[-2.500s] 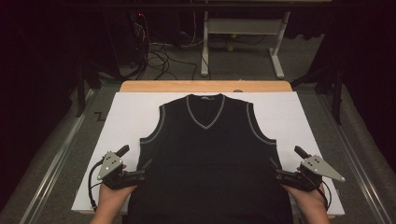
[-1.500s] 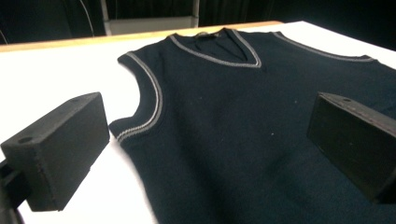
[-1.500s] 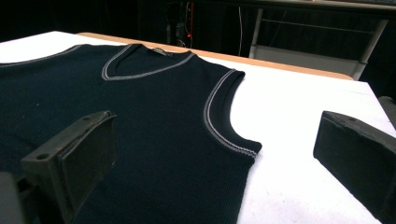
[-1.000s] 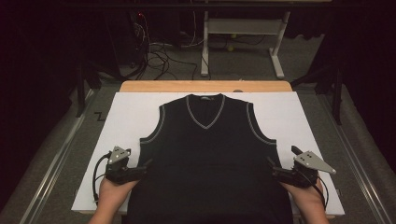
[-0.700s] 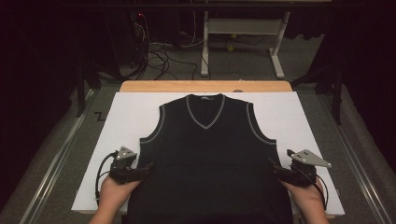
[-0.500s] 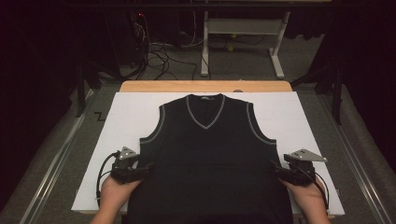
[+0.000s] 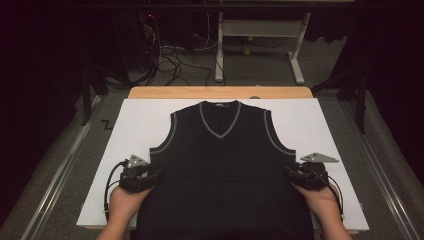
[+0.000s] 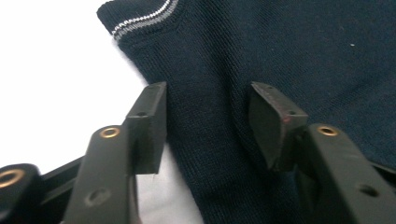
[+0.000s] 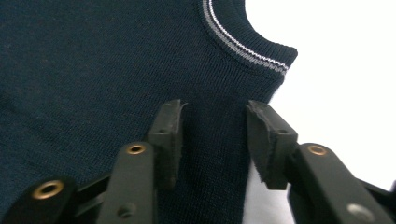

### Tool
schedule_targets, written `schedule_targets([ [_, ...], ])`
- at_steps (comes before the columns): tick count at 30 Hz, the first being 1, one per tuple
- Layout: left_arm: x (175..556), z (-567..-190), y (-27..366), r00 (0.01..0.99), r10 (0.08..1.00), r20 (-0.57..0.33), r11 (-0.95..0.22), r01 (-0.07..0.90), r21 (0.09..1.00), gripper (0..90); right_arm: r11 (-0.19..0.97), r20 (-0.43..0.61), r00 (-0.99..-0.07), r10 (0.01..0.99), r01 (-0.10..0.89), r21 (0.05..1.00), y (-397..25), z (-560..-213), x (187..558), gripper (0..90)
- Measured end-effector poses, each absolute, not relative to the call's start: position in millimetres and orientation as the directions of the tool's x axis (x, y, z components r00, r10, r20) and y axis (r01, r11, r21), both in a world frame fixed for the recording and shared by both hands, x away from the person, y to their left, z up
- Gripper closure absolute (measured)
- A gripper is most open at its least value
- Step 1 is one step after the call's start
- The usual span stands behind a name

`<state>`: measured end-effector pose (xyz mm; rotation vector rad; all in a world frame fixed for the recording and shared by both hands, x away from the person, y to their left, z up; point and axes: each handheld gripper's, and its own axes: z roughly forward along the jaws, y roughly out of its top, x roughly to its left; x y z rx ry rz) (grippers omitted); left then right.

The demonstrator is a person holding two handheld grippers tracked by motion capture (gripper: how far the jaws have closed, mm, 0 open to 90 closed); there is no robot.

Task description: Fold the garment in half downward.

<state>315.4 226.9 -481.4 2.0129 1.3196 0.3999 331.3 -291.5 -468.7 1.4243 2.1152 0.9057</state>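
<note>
A: From the high view, where is the sweater vest laid?

B: Flat on the white table, collar away, long axis front to back, a hand-held gripper placed at each side seam.

A: The left hand-held gripper?

B: Released, side edge straddled.

A: The right hand-held gripper?

B: Likewise spread, astride the opposite edge.

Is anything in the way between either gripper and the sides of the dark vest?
Nothing visible. The left gripper has its open jaws astride the vest's side edge below the armhole, and the right gripper is the same on the other side. White board lies underneath.
</note>
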Motion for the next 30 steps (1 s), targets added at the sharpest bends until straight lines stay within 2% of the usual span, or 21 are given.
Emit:
schedule_targets([
  [1,316,-482,228,0.435,0.893,-0.117,-0.242,0.682,0.690,49.8,0.250,0.013,-0.374,0.927,0.645,0.722,-293,-468,332,65.2],
  [2,316,-482,228,0.435,0.892,-0.122,-0.239,0.683,0.690,49.8,0.250,0.013,-0.374,0.927,0.645,0.722,-293,-468,332,65.2],
  [5,316,-481,230,0.441,0.888,-0.133,-0.236,0.684,0.690,54.4,0.238,0.029,-0.373,0.927,0.647,0.725,-297,-469,331,75.8],
  [7,316,-481,230,0.449,0.883,-0.138,-0.238,0.681,0.692,63.7,0.240,0.036,-0.384,0.923,0.645,0.725,-296,-469,330,81.7],
  [9,315,-482,229,0.468,0.871,-0.149,-0.245,0.677,0.694,67.3,0.246,0.031,-0.388,0.921,0.643,0.725,-295,-469,330,82.5],
  [10,315,-482,228,0.472,0.869,-0.146,-0.249,0.673,0.696,73.9,0.254,0.024,-0.393,0.919,0.638,0.727,-295,-469,329,84.1],
  [30,291,-474,236,0.496,0.852,-0.167,-0.232,0.644,0.729,76.4,0.294,-0.012,-0.442,0.897,0.577,0.762,-304,-459,296,84.9],
])
